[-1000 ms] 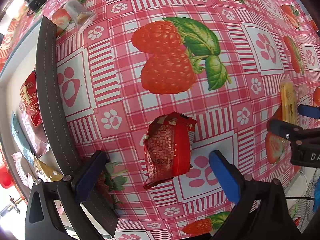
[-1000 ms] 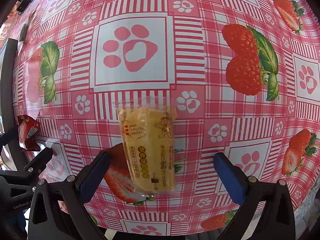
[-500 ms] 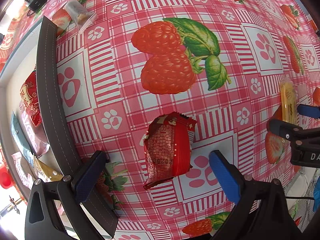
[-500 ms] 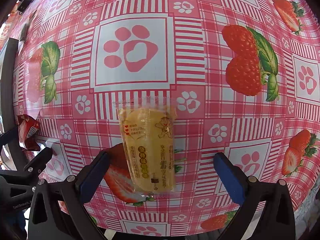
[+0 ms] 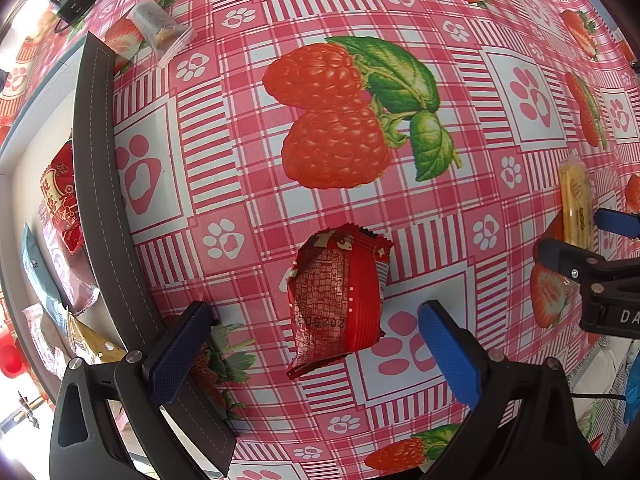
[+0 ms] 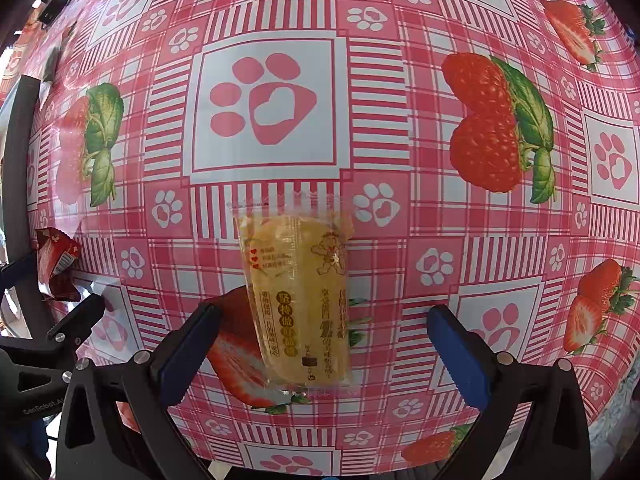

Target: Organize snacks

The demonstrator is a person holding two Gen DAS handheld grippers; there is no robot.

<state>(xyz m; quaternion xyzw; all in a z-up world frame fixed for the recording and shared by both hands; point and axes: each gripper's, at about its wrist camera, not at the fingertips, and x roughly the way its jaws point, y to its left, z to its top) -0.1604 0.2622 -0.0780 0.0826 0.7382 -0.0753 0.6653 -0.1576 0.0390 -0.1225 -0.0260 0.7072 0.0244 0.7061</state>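
Note:
A red snack packet (image 5: 338, 300) lies on the strawberry tablecloth, between the fingers of my open left gripper (image 5: 316, 352), which sits just above it. A yellow snack in a clear wrapper (image 6: 298, 300) lies between the fingers of my open right gripper (image 6: 320, 348). The same yellow snack (image 5: 576, 204) and the right gripper (image 5: 592, 240) show at the right of the left wrist view. The red packet (image 6: 56, 264) shows at the left edge of the right wrist view. Neither gripper holds anything.
A dark-rimmed tray (image 5: 96, 184) at the left holds several snack packets (image 5: 60, 204). A clear-wrapped snack (image 5: 160, 28) lies at the far left of the table. A black adapter with cable (image 5: 74, 4) lies beyond it.

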